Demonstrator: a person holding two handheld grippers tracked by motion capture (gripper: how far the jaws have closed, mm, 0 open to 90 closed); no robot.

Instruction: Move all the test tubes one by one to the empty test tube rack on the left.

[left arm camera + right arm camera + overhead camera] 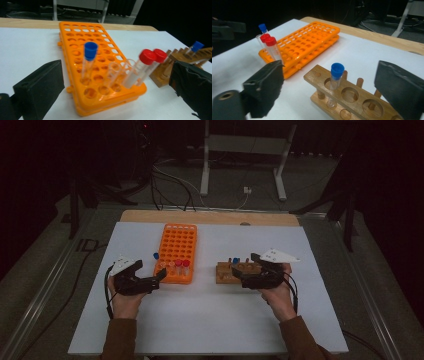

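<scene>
An orange tube rack (pixel 178 240) lies left of centre on the white mat. Its near rows hold a blue-capped tube (pixel 90 57), two red-capped tubes (pixel 148 57) and some uncapped clear tubes (pixel 113 72). My left gripper (pixel 150 272) hovers just short of the rack's near left corner. It is open, jaws wide apart, with nothing touching them (pixel 113 75). To the right is a wooden rack (pixel 235 271) holding a blue-capped tube (pixel 336 75). My right gripper (pixel 245 267) is open at that rack. The tube stands between its jaws (pixel 329 72), and neither pad touches it.
The white mat (pixel 210 320) covers a wooden table whose bare far edge (pixel 210 216) shows. Most holes of the orange rack (pixel 312 42) are vacant. Beyond the table are cables and a metal stand's legs (pixel 240 165) on the floor.
</scene>
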